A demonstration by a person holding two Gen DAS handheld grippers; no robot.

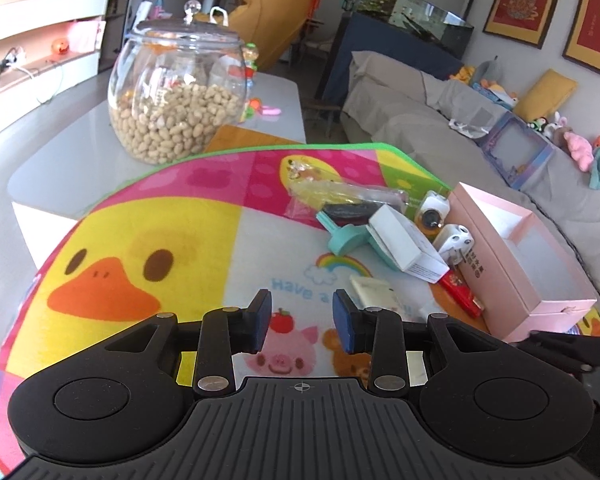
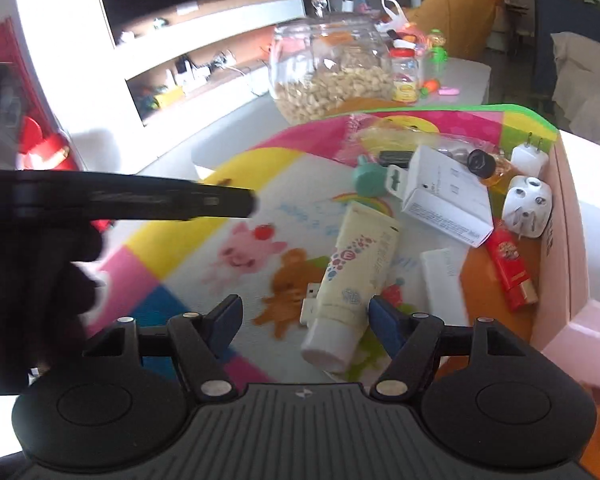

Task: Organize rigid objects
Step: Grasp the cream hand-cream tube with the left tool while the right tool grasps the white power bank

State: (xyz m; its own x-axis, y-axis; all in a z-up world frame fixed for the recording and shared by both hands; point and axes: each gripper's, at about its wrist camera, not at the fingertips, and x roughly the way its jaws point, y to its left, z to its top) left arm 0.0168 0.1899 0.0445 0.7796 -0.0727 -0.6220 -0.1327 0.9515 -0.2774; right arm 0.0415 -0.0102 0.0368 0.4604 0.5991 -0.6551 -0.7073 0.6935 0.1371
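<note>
A pile of small objects lies on a colourful cartoon mat (image 1: 204, 216) beside an open pink box (image 1: 532, 256). The pile holds a white carton (image 2: 444, 196), a cream tube (image 2: 356, 276), a red tube (image 2: 510, 270), a white plug adapter (image 2: 526, 206), a teal scoop (image 2: 370, 180), a white USB stick (image 2: 312, 304) and a white bar (image 2: 442, 284). My left gripper (image 1: 302, 320) is open and empty above the mat, left of the pile. My right gripper (image 2: 306, 324) is open, with the cream tube's cap end between its fingers, not gripped.
A glass jar of peanuts (image 1: 176, 100) stands at the mat's far edge on the grey table (image 1: 60, 156). Small toys and a little jar (image 2: 406, 76) sit behind it. A grey sofa (image 1: 440, 120) runs along the right. The left gripper's body (image 2: 120, 200) crosses the right wrist view.
</note>
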